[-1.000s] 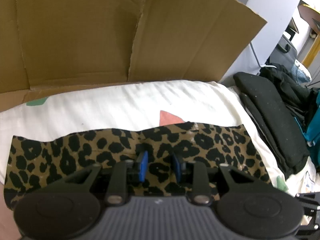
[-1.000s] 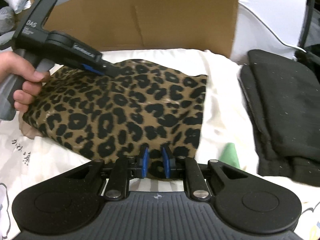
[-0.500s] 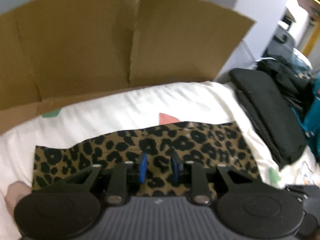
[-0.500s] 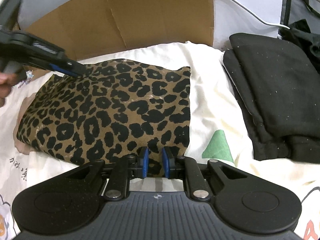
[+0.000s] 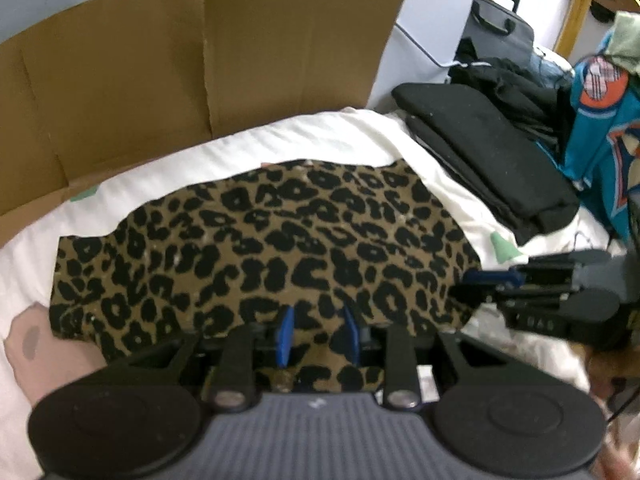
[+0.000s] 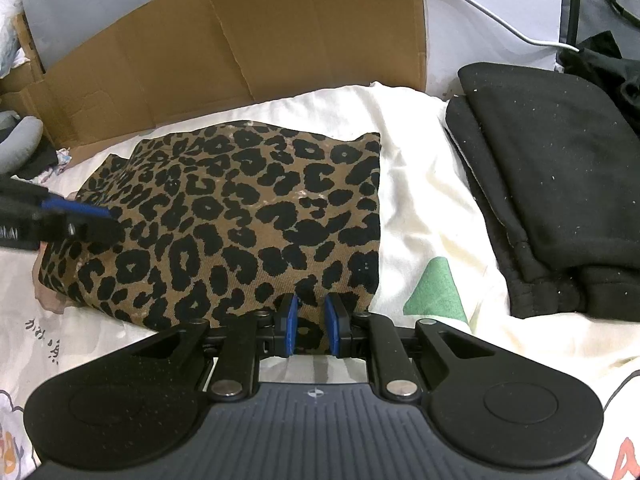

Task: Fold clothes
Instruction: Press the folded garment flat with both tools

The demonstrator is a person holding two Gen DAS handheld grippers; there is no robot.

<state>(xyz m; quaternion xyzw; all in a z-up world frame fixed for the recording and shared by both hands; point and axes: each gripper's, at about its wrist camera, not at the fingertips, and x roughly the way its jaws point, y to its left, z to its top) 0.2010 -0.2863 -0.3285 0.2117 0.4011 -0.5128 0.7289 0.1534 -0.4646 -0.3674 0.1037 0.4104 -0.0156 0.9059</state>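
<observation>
Left wrist view shows one leopard-print cloth spread mid-frame on the white bed sheet, its near edge pinched by the left hand-held gripper. The right hand-held gripper clamps the cloth's lower right corner. At right lie two folded black garments; one cardboard sheet stands behind.

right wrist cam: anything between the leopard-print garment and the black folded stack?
Nothing on it: only bare cream bedsheet with a green printed patch separates the leopard-print garment from the black folded stack. Right wrist view shows it best.
</observation>
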